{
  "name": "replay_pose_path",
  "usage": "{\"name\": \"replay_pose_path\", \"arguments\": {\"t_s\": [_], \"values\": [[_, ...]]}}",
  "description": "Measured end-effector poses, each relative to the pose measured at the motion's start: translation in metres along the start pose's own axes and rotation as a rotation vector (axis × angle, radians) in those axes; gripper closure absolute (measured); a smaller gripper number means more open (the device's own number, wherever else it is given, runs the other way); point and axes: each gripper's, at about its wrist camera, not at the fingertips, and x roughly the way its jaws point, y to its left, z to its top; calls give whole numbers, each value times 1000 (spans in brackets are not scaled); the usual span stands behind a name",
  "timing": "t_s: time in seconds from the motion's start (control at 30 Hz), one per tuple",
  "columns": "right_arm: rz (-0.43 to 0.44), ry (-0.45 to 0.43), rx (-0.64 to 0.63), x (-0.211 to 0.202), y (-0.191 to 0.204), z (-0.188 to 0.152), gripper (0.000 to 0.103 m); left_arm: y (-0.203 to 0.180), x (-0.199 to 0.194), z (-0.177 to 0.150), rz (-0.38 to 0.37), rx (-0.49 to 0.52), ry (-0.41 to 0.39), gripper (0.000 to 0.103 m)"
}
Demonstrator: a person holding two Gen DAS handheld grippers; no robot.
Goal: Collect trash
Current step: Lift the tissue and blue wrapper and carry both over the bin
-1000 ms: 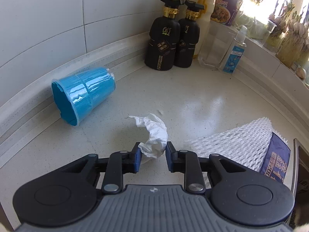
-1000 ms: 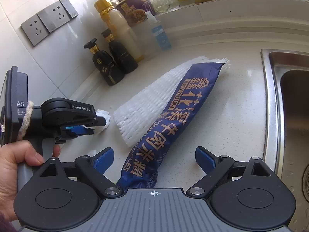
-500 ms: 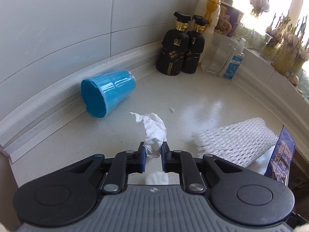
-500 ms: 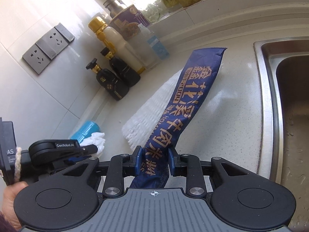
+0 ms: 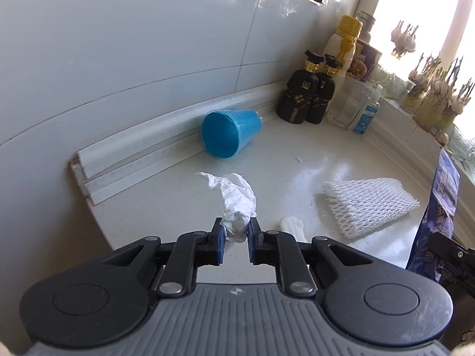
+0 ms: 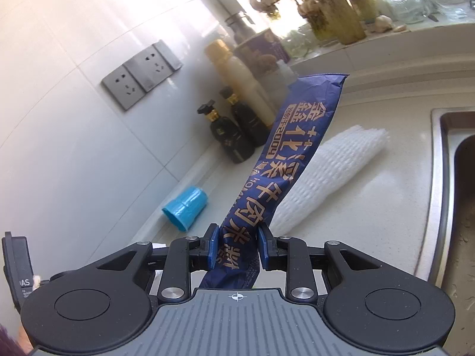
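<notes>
My left gripper (image 5: 235, 231) is shut on a crumpled white tissue (image 5: 236, 200) and holds it above the pale counter (image 5: 297, 178). My right gripper (image 6: 237, 244) is shut on a long dark-blue wrapper with gold lettering (image 6: 285, 154), lifted off the counter and sticking up; the wrapper also shows at the right edge of the left wrist view (image 5: 439, 204). A white foam net sleeve (image 5: 368, 204) lies on the counter, also in the right wrist view (image 6: 332, 172). A blue plastic cup (image 5: 228, 136) lies on its side by the wall, also in the right wrist view (image 6: 187, 203).
Two black pump bottles (image 5: 308, 95), a yellow-capped bottle (image 5: 344, 44), a small clear bottle (image 5: 368, 112) and jars stand in the back corner. A small white scrap (image 5: 292, 227) lies near my left gripper. A steel sink (image 6: 457, 195) is at the right. Wall sockets (image 6: 142, 74) are above.
Both grippers have risen and pulled back from the counter, the left with the tissue, the right with the blue wrapper, which now hangs clear of the foam sleeve.
</notes>
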Motion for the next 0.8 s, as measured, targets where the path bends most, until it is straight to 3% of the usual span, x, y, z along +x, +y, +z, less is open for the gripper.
{"name": "replay_pose_path", "arguments": {"t_s": [0.23,0.47,0.6,0.8], "values": [[113,100,-99,8,48,-14,76,34,-45,-27,22,-100,-34,89],[160,237,-282,-3,100,-33,76,57,-97,-56,111,-154,-71,89],[157,295,-329,-11,120,-41,76,74,-126,-69,182,-239,-66,89],[187,378,-414,-11,142,-64,76,99,-140,-94,217,-344,-35,89]]}}
